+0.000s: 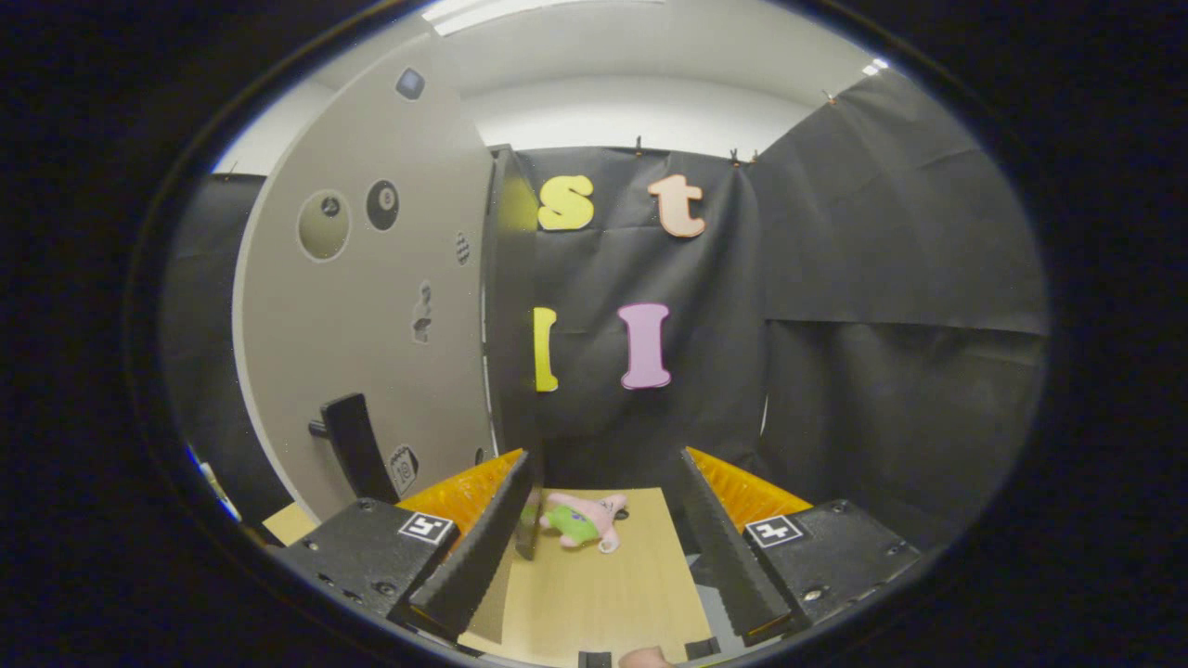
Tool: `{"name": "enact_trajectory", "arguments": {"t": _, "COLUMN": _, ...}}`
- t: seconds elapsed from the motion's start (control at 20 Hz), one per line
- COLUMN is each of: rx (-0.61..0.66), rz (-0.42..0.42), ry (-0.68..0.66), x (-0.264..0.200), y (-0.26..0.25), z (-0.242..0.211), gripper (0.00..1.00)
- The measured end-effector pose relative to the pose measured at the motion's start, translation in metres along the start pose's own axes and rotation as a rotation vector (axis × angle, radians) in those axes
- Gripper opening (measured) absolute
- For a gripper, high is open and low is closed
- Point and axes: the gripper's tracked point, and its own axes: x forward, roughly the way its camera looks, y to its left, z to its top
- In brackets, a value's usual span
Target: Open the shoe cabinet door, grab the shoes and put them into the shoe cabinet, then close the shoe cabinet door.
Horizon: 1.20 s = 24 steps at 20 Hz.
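Observation:
The shoe cabinet's grey door [371, 306] rises to the left, with several small stickers on its face and a black handle [351, 447] low down. Its dark edge [506, 306] stands just above and beyond my left fingertip. From here I cannot tell how far the door is swung. My gripper [608, 459] is open, with its fingers spread wide and nothing held between them. The left finger [483, 547] lies close beside the door's lower edge.
A small pink and green plush toy [585, 520] lies on the light wooden surface [603, 594] between my fingers, a little beyond them. Black cloth walls [882, 371] close off the back and the right side.

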Motion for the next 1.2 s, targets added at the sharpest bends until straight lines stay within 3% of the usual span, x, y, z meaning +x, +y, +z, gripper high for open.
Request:
{"name": "enact_trajectory", "arguments": {"t": 0.2, "rx": -0.005, "rz": -0.013, "ry": -0.013, "x": -0.003, "y": 0.034, "z": -0.003, "gripper": 0.99}}
{"name": "enact_trajectory", "arguments": {"t": 0.25, "rx": -0.004, "rz": -0.035, "ry": -0.024, "x": -0.003, "y": 0.038, "z": -0.002, "gripper": 0.92}}
{"name": "enact_trajectory", "arguments": {"t": 0.8, "rx": 0.007, "rz": -0.058, "ry": -0.061, "x": -0.011, "y": 0.095, "z": 0.005, "gripper": 0.92}}
{"name": "enact_trajectory", "arguments": {"t": 1.2, "rx": 0.084, "rz": -0.006, "ry": 0.000, "x": 0.010, "y": 0.185, "z": -0.015, "gripper": 0.92}}
